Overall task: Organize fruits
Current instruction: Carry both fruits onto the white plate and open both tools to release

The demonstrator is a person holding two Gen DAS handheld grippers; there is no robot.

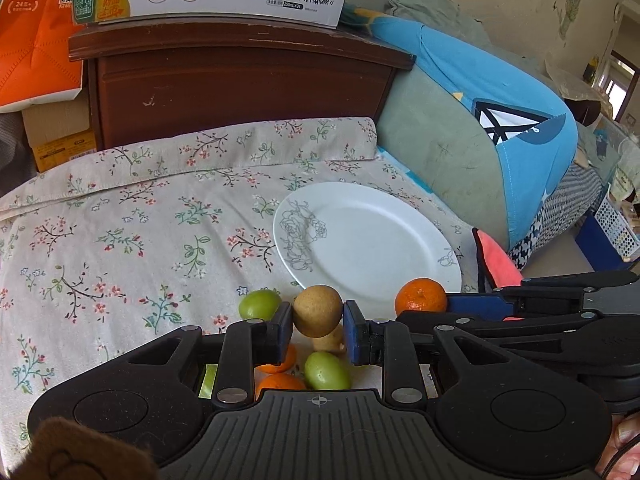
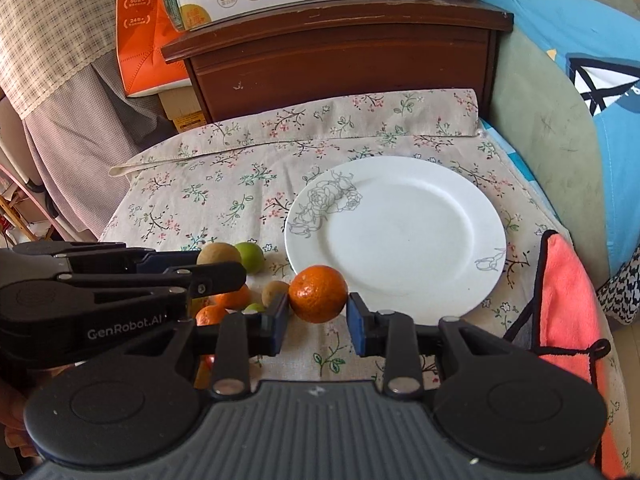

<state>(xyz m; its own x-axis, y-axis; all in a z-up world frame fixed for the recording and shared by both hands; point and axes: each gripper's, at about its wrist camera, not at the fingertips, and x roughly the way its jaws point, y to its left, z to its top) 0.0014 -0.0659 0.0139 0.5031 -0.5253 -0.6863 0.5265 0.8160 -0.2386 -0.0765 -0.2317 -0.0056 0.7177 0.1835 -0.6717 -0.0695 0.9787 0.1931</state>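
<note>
While left gripper [image 1: 318, 322] clamps a brown fruit [image 1: 318, 310], right gripper [image 2: 318, 312] clamps an orange [image 2: 318, 293]; plate [image 2: 400, 184] ahead, likely destination.

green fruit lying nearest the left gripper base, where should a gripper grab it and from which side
Grip the green fruit across its narrower middle, coming from above: it is egg-shaped and lies on its side on the floral cloth, with an orange and a tan fruit close beside it, so a side approach looks crowded.
</note>
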